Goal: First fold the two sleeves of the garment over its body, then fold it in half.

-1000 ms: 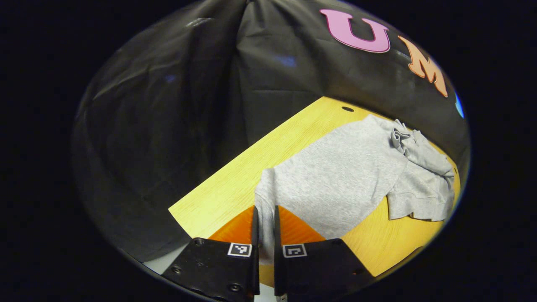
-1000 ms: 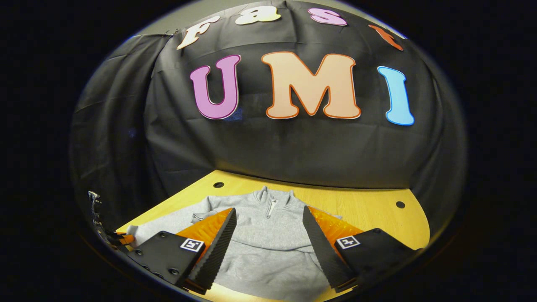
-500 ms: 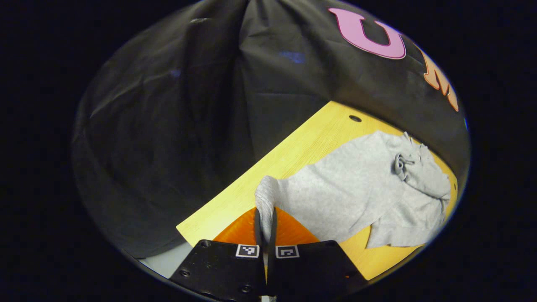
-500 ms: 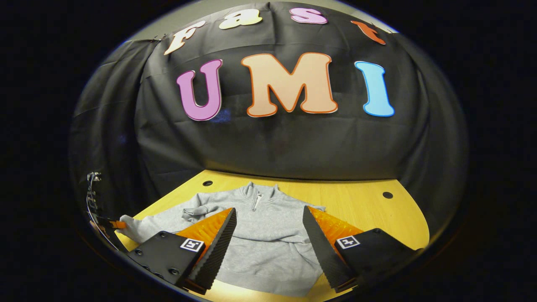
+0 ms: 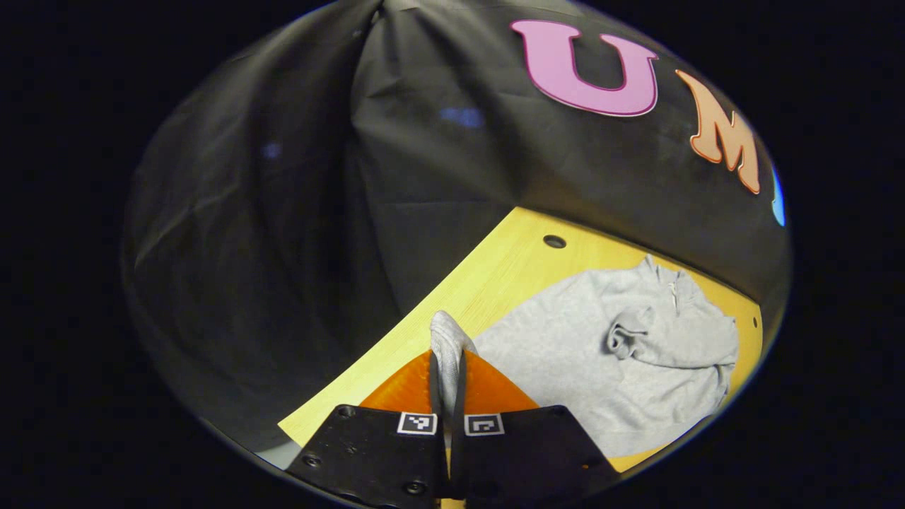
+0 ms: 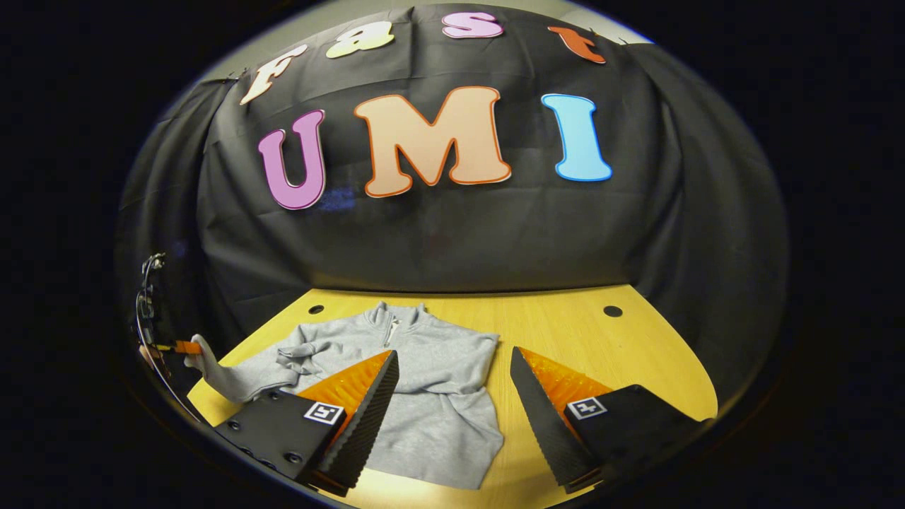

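Right now the left gripper (image 5: 447, 364) is clamped on the sleeve cuff (image 5: 447, 338) of the grey quarter-zip sweatshirt (image 5: 565, 353), both fingers pinching the bunched fabric, cuff lifted off the tabletop (image 5: 509, 272) above its left edge. In the right gripper view that cuff is raised past the tabletop's near-left corner, and the sleeve runs taut from it to the body. Right gripper (image 6: 452, 403) has jaws spread wide, holding nothing, hovering over the sweatshirt's lower hem near the front edge. The sweatshirt lies on the left half of the tabletop, collar (image 6: 392, 318) toward the back edge, other sleeve (image 6: 452, 378) already folded across the chest.
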The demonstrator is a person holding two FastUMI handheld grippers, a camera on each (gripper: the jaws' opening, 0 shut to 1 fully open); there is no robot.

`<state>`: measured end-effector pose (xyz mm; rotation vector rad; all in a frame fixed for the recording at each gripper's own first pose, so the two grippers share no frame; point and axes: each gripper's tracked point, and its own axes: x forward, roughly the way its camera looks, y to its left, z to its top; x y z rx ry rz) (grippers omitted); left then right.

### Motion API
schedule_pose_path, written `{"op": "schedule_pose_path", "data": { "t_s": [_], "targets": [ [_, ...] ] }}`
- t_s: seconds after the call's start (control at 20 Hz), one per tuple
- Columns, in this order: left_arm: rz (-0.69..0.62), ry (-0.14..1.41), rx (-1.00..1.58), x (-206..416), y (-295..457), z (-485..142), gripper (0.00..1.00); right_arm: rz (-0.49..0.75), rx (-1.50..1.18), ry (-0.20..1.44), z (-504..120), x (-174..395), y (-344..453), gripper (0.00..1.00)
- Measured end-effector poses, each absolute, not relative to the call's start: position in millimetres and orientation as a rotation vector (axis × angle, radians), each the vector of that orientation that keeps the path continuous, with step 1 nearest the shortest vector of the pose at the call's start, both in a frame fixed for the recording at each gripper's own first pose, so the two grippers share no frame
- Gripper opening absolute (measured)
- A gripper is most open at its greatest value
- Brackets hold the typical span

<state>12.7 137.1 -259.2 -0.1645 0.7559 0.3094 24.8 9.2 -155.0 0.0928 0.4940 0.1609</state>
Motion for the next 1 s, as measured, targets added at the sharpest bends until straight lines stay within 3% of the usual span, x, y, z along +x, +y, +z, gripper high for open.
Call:
{"op": "schedule_pose_path", "data": {
  "t_s": [0.45, 1.0],
  "targets": [
    [0.100, 0.636, -0.090, 107.9, 26.0, -209.7, 0.00, 0.076, 0.112, 0.518, -164.8, -6.2, -46.8, 0.99],
    [-0.217, 0.585, -0.013, 148.3, -171.1, -185.7, 0.00, -0.031, 0.105, 0.517, -163.3, -26.5, -119.2, 0.96]
  ]
}}
